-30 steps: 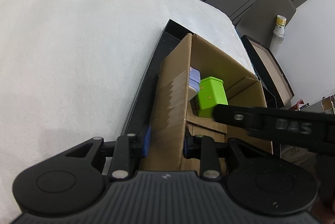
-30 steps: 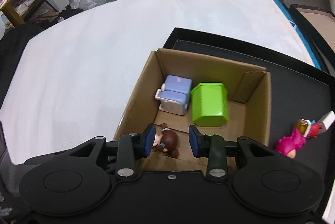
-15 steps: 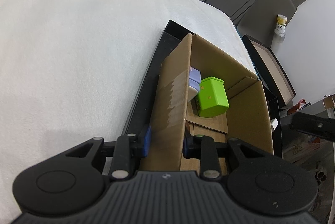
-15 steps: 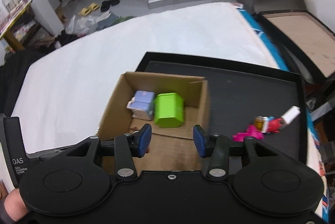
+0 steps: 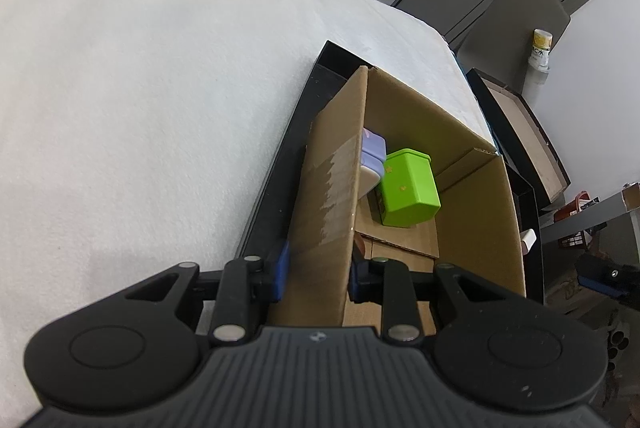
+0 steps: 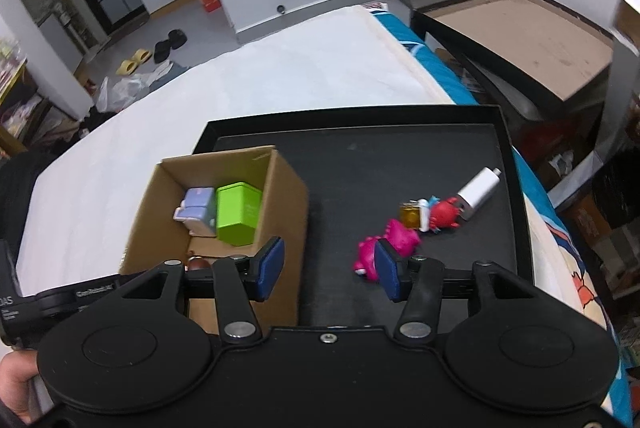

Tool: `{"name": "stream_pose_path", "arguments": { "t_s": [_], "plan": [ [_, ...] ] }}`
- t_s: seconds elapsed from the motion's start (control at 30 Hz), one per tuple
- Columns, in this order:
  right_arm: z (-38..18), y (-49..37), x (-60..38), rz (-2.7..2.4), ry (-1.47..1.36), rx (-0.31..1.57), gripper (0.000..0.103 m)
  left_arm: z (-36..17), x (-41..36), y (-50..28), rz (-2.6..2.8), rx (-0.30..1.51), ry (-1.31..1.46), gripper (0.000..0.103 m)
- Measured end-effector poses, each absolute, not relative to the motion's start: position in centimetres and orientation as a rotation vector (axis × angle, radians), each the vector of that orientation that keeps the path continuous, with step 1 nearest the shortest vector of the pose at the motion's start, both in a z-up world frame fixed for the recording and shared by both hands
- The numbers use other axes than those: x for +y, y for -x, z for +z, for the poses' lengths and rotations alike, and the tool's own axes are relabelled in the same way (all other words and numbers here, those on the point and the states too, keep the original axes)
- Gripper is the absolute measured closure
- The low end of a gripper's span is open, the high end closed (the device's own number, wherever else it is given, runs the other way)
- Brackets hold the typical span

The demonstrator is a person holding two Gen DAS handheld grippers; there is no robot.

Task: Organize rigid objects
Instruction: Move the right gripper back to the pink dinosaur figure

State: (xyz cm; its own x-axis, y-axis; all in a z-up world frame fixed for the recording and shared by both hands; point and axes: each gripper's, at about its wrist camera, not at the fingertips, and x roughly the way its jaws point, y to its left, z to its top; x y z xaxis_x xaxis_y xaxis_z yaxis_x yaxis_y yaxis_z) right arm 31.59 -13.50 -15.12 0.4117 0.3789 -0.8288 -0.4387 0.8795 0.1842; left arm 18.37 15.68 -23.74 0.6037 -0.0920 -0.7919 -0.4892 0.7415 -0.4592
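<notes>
My left gripper [image 5: 318,274] is shut on the near left wall of the cardboard box [image 5: 332,188], one pad outside and one inside. In the box lie a green tin [image 5: 408,188] and a lilac toy [image 5: 372,156]; both also show as the green tin [image 6: 236,214] and lilac toy [image 6: 194,210] in the right wrist view, with a small brown figure [image 6: 198,263] near the box's front. My right gripper [image 6: 328,268] hovers over the black tray [image 6: 400,164], jaws opening with nothing between them. A pink dinosaur toy [image 6: 394,238] lies just past its right pad.
Further right on the tray lie a red crab toy [image 6: 444,212], a small amber jar [image 6: 410,214] and a white charger [image 6: 478,192]. The tray rests on a white bed [image 5: 140,88]. A second black tray [image 6: 520,40] stands beyond the bed's right edge. A hand [image 6: 16,384] shows at lower left.
My right gripper has swung right, from above the box to over the tray near the pink dinosaur, and its jaws have widened. The left gripper has kept still on the box wall.
</notes>
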Motion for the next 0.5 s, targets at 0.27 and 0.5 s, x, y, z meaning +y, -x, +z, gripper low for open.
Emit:
{"name": "stream_pose_path", "arguments": {
  "t_s": [0.27,0.5],
  "plan": [
    [-18.7,-32.3,-16.5,0.500,-0.017,1.042,0.053,-23.6,15.3,-18.6,0.269,0.915,0.692,0.077],
    [-22.1,-33.3,-17.2,0.486,-0.033,1.077,0.052,-23.7,15.1,-19.2,0.296,0.922,0.683,0.077]
  ]
}}
